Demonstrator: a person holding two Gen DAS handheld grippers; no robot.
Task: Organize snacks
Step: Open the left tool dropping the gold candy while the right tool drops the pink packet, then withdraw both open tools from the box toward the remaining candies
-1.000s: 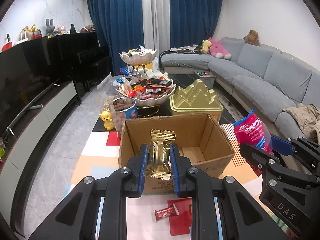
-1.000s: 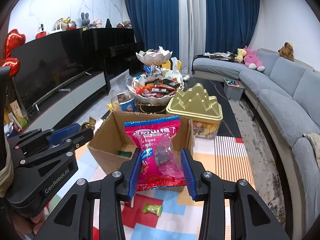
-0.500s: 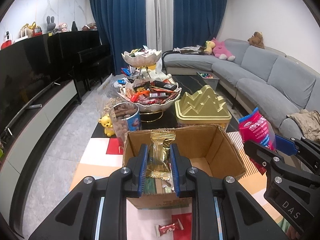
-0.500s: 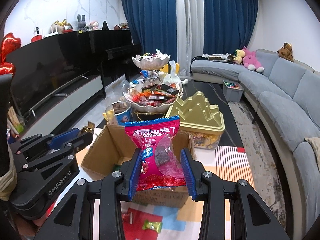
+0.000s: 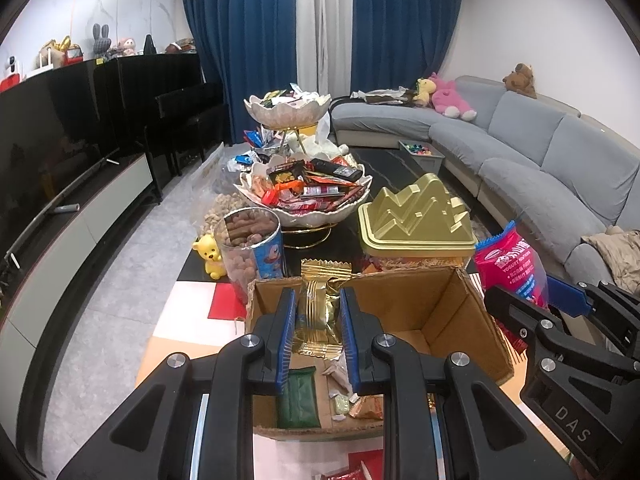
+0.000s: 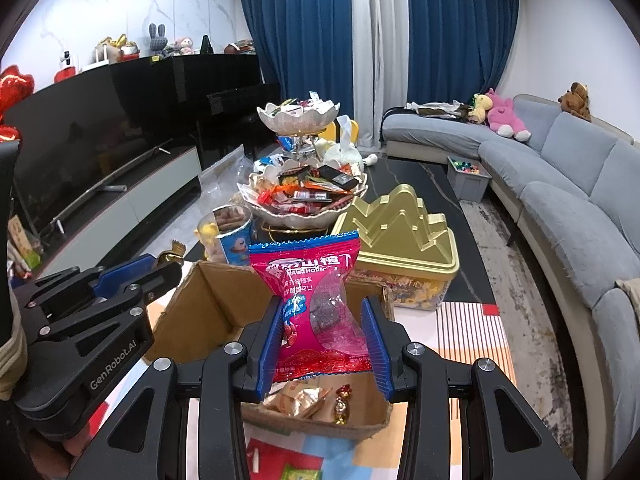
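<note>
My left gripper is shut on a gold foil snack packet and holds it over the open cardboard box. My right gripper is shut on a pink hawthorn snack bag over the same box. Inside the box lie a green packet and several small wrapped sweets. The right gripper with its pink bag shows at the right of the left wrist view. The left gripper shows at the left of the right wrist view.
Behind the box stand a gold mountain-shaped tin, a tiered bowl stand full of snacks, a tub of nuts and a yellow bear figure. Loose sweets lie on the coloured mat. A grey sofa runs along the right.
Both grippers moved forward with their snacks, from in front of the box to over its opening. The box inside and its contents came into view.
</note>
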